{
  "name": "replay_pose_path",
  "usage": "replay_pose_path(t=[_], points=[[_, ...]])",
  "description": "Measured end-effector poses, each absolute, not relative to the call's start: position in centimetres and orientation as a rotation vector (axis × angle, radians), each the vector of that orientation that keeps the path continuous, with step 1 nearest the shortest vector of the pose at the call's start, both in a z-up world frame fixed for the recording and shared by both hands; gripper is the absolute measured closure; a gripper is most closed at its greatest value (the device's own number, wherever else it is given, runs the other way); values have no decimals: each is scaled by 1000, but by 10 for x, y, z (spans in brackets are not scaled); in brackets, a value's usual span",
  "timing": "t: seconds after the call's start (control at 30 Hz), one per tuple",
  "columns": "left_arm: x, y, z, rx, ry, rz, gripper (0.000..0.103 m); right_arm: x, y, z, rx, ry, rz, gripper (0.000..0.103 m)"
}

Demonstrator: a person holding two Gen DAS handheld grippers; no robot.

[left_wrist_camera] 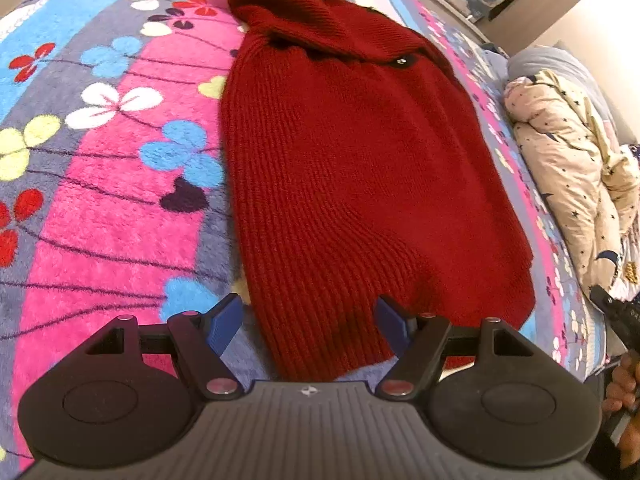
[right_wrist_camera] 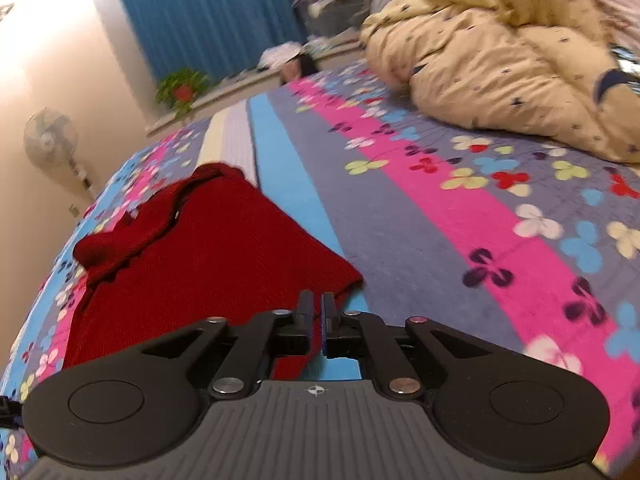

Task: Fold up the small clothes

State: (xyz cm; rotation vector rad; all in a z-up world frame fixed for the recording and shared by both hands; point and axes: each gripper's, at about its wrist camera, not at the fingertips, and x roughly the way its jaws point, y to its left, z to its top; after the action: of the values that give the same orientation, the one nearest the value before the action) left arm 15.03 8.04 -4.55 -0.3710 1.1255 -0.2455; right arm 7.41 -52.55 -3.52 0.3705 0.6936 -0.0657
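Note:
A dark red knitted sweater (left_wrist_camera: 352,168) lies flat on the flowered bedspread (left_wrist_camera: 100,208), collar end far from me, hem near me. My left gripper (left_wrist_camera: 310,320) is open, its blue-padded fingers (left_wrist_camera: 226,322) spread on either side of the hem's near left corner, just above it. In the right wrist view the same sweater (right_wrist_camera: 208,256) lies to the left. My right gripper (right_wrist_camera: 317,312) has its jaws nearly together at the sweater's near right hem edge, with red knit between them.
A crumpled cream quilt with dark stars (left_wrist_camera: 576,176) lies at the bed's right side, also in the right wrist view (right_wrist_camera: 512,64). A white standing fan (right_wrist_camera: 50,140), a potted plant (right_wrist_camera: 182,90) and blue curtains (right_wrist_camera: 216,8) stand beyond the bed.

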Motion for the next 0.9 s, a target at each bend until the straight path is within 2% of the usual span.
replay_pose_path(t=[0.03,0.13,0.2,0.23,0.43,0.5,0.57,0.63,0.67,0.7,0.77,0.9], points=[[153,80,-48,-368,1131,-240,26,87,-529,-41,363,713,-54,76],[158,78,-57,-331,1169,-213,30,132,-534,-64,345,782,-49,67],[160,78,-64,-307,1203,-190,39,154,-535,-76,314,818,-49,61],[161,78,-67,-301,1212,-184,41,166,-535,-83,297,832,-52,56],[166,70,-69,-269,1192,-210,42,215,-532,-127,266,916,-43,50],[170,65,-69,-272,1178,-226,43,222,-527,-132,210,892,-37,48],[173,61,-71,-247,1172,-234,44,226,-518,-133,162,868,-22,60],[173,57,-72,-211,1160,-236,58,224,-513,-131,144,855,-11,84],[172,57,-71,-199,1154,-235,75,222,-513,-128,140,847,-15,87],[170,59,-69,-201,1147,-235,86,220,-515,-123,154,833,-20,95],[164,66,-61,-235,1120,-233,95,209,-523,-110,201,789,-46,96],[143,88,-35,-299,1013,-251,97,168,-541,-69,299,677,-30,97]])
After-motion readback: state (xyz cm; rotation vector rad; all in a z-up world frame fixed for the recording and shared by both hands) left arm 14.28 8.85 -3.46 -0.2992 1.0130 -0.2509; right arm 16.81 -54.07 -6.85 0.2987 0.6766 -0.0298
